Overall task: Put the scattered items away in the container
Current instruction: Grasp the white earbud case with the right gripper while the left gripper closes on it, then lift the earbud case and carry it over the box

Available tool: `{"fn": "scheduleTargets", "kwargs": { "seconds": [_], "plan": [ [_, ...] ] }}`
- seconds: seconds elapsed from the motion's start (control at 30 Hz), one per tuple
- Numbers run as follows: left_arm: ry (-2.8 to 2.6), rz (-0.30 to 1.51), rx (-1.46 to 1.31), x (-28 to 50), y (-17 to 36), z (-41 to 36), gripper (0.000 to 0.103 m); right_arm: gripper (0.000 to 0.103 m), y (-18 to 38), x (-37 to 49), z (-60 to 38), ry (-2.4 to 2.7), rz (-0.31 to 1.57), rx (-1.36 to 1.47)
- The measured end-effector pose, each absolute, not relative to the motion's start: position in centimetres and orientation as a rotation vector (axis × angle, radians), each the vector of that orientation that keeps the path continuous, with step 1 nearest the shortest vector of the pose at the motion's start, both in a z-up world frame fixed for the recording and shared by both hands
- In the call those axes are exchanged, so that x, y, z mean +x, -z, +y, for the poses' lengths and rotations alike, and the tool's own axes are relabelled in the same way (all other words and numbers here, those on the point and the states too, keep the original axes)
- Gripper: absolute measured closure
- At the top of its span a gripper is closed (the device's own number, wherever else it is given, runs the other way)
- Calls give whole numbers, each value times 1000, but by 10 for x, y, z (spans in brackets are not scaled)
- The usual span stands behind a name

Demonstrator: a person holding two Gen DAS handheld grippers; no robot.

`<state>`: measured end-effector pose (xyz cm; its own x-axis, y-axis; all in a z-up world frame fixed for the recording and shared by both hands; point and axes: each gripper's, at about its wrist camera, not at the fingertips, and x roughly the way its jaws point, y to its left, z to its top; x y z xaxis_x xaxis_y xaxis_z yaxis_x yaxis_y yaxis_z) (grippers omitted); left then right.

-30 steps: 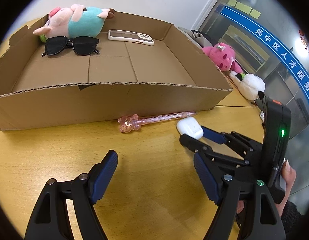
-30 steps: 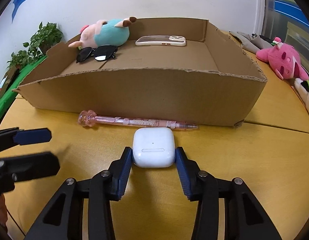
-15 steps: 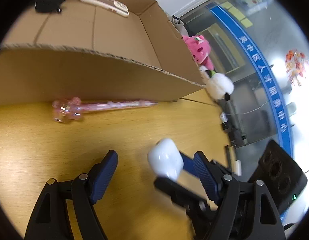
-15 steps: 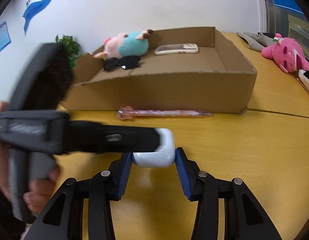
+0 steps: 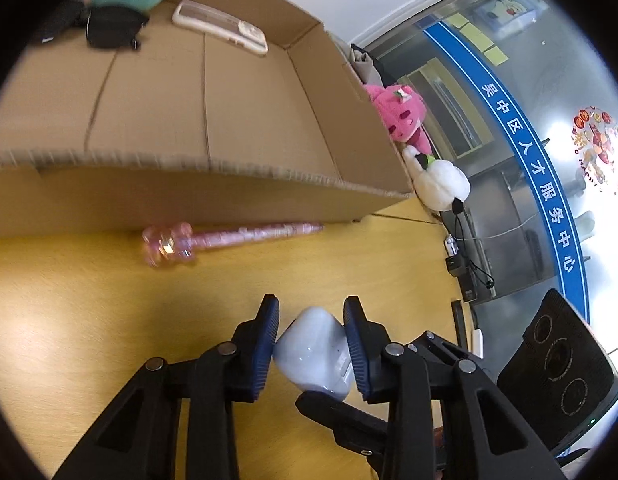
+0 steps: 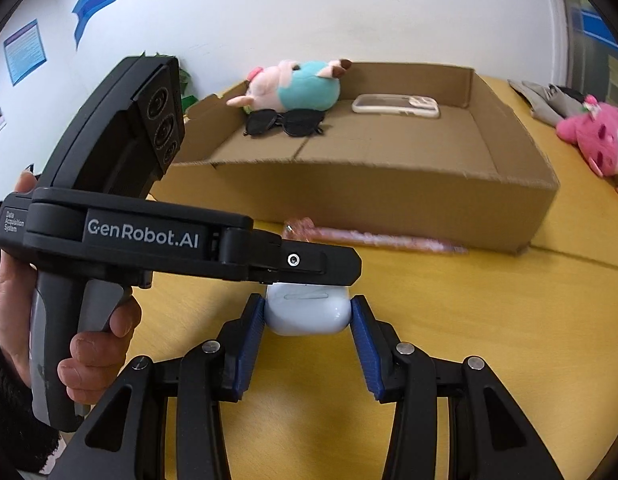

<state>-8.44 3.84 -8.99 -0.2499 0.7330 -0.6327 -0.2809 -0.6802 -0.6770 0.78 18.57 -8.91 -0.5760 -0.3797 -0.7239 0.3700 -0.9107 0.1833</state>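
Both grippers are sitting on the same white earbud case (image 6: 307, 312), a glossy rounded plastic pebble at lower centre of both views, raised off the yellow wooden table (image 6: 489, 320). Right gripper (image 6: 309, 320) is clamping it side to side, ribbed blue pads (image 6: 251, 334) pressing on both ends. Left gripper (image 5: 311, 336) has just been closing its jaws around the case; its pads are now touching the case's two faces, and in the right wrist view it is crossing over the case top from the left, a hand (image 6: 89, 344) wrapping its grey handle. Corrugated cardboard box (image 6: 389, 200), shallow, open-topped with rough-cut edges, is filling the upper middle. Inside at the back: a plush pig (image 6: 293, 86), black sunglasses (image 6: 285, 122), a pale phone case (image 6: 395, 104). A glittery pink pen (image 5: 229, 238) is lying along the box's front wall.
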Motion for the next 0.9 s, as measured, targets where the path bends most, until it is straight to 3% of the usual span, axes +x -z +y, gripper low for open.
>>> {"fn": "scheduleTargets", "kwargs": {
  "seconds": [0.47,0.83,0.9],
  "plan": [
    [-2123,-390,-1200,-172,-11,15,73,56,6,-87,161,2447,118,965],
    [-2037,-508,-1226,-261,1,7,74,56,4,-178,171,2436,37,1010],
    [-2037,-546,-1233,-265,7,2,69,56,6,-179,173,2448,16,1005]
  ]
}}
